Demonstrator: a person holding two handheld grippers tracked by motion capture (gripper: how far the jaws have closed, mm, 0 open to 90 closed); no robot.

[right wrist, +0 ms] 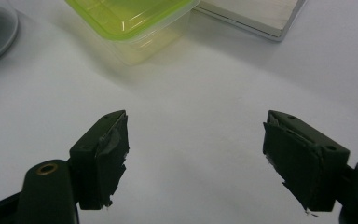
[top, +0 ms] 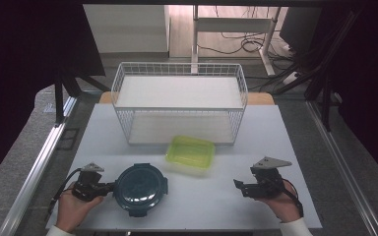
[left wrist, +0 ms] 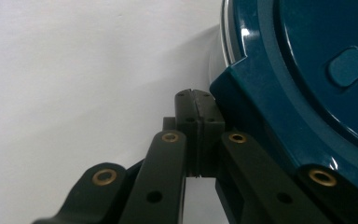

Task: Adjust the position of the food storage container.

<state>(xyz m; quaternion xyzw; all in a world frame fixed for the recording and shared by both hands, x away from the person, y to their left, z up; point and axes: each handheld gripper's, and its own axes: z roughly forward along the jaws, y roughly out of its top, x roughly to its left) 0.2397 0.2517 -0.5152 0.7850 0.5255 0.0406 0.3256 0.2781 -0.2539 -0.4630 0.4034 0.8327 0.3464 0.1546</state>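
Near the left front of the white bench (top: 275,132) sits the round container (top: 141,189), dark teal, with a glossy plastic lid, a raised outer ring, a small rounded tab moulded into the top and squared latch flaps sticking out at its edge. Up close in the left gripper view that lid (left wrist: 307,70) shines hard and smooth, with a pale, clear-looking rim peeking out beneath it. The left gripper (top: 109,187) is right up against the container's left side, its fingers (left wrist: 186,116) pressed together pad to pad just beside a latch flap; from these views I cannot tell whether anything is pinched between them. Over on the right, well apart from the container, the right gripper (top: 237,185) rests low over the bench with its fingers (right wrist: 100,158) spread wide and nothing between them, the dark pads looking worn and ragged at the edges. Just beyond the round container, towards the middle, lies a rectangular tub (top: 190,153) with a translucent yellow-green lid and soft rounded corners. Farther back stands a white wire basket (top: 179,69), an open grid of thin rods.
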